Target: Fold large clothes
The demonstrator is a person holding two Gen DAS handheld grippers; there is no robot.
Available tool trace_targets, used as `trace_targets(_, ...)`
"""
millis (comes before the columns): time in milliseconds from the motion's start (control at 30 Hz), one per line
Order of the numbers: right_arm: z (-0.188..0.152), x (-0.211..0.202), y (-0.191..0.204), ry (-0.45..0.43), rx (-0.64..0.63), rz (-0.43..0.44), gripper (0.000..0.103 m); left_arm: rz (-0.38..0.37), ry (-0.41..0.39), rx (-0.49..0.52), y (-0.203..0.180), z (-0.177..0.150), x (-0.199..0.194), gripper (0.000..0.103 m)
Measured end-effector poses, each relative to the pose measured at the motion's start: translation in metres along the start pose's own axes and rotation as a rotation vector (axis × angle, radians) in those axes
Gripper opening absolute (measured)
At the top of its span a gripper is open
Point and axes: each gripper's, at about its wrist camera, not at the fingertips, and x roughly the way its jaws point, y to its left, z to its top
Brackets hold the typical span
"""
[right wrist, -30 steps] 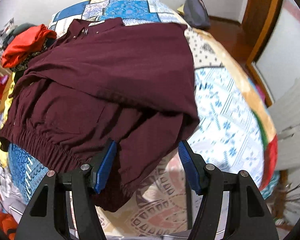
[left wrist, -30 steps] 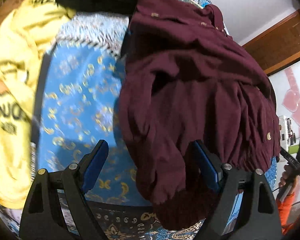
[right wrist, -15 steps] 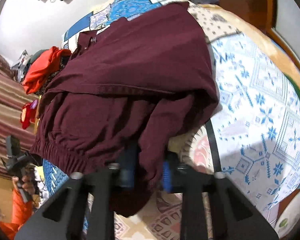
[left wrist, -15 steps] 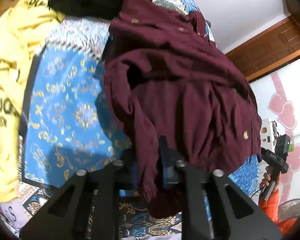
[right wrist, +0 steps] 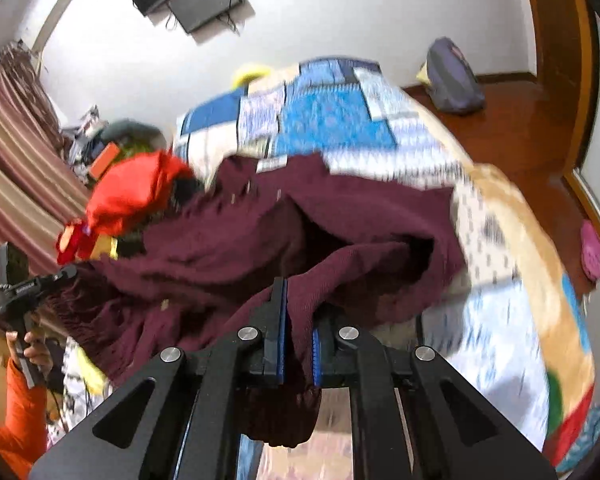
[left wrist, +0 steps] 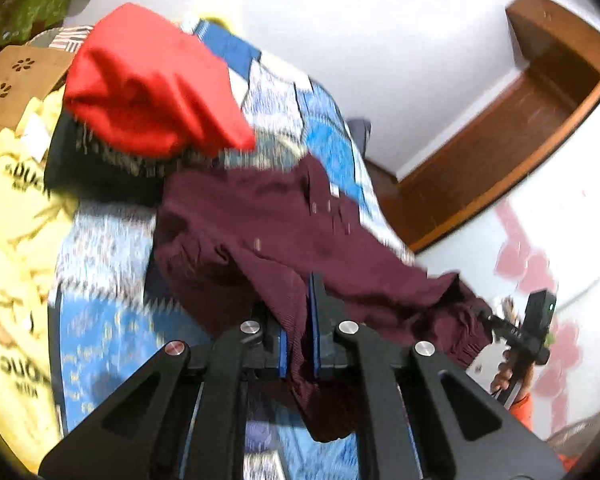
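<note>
A large maroon jacket [left wrist: 260,216] lies on the patterned bedspread [left wrist: 100,320], its near end lifted off the bed. My left gripper [left wrist: 299,332] is shut on one maroon cuffed sleeve, which hangs down between the blue pads [left wrist: 283,354]. My right gripper [right wrist: 298,328] is shut on the other sleeve of the jacket [right wrist: 340,216], whose cuff dangles below the jaws. Each view shows the other gripper at its edge: the right one [left wrist: 528,332] and the left one [right wrist: 18,284], held by a hand.
A red garment [left wrist: 148,92] lies on a dark garment [left wrist: 96,168] at the jacket's far left. A yellow printed garment [left wrist: 8,240] lies at the left. A grey backpack [right wrist: 452,80] sits on the wooden floor beyond the bed. A person's orange sleeve [right wrist: 16,420] shows at left.
Both grippers went from open to shut on the jacket's sleeves, then rose and moved forward over the bed, lifting the near end of the jacket. The views now look further up the room.
</note>
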Motion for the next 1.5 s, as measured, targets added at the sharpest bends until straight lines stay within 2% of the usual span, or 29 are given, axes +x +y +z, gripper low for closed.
trace_targets(167, 0.043, 0.033, -0.020, -0.039, 0.063, -0.021, 0.008, 0.028, -0.079, -0.088, 0.029, 0.044, 0.020, 0.007)
trace_targets(267, 0.058, 0.061, -0.033, -0.023, 0.119, -0.018, 0.008, 0.093, -0.106, -0.094, 0.046, 0.058, 0.040, 0.007)
trace_targets(500, 0.071, 0.132, -0.051, 0.072, 0.131, -0.104, 0.008, 0.324, -0.091, 0.024, 0.052, 0.055, 0.102, 0.007)
trace_targets(700, 0.063, 0.160, -0.071, 0.127, 0.138, -0.132, 0.007, 0.397, -0.064, 0.112, 0.052, 0.056, 0.134, 0.009)
trace_targets(800, 0.062, 0.153, -0.069, 0.110, 0.122, -0.124, 0.008, 0.423, -0.041, 0.152, 0.048, 0.056, 0.141, 0.012)
trace_targets(867, 0.064, 0.146, -0.064, 0.116, 0.091, -0.130, 0.012, 0.429, -0.035, 0.182, 0.042, 0.055, 0.139, 0.015)
trace_targets(1033, 0.069, 0.123, -0.053, 0.152, 0.036, -0.160, 0.017, 0.375, -0.040, 0.231, 0.024, 0.054, 0.116, 0.038)
trace_targets(1100, 0.068, 0.117, -0.052, 0.155, 0.035, -0.165, 0.019, 0.364, -0.036, 0.252, 0.015, 0.051, 0.108, 0.050)
trace_targets(1267, 0.063, 0.097, -0.053, 0.143, 0.046, -0.170, 0.021, 0.364, -0.074, 0.282, -0.004, 0.040, 0.082, 0.064)
trace_targets(1400, 0.061, 0.081, -0.060, 0.123, 0.074, -0.140, 0.021, 0.373, -0.079, 0.337, -0.016, 0.028, 0.068, 0.064)
trace_targets(1500, 0.060, 0.071, -0.069, 0.113, 0.107, -0.100, 0.021, 0.370, -0.036, 0.360, -0.019, 0.018, 0.071, 0.064)
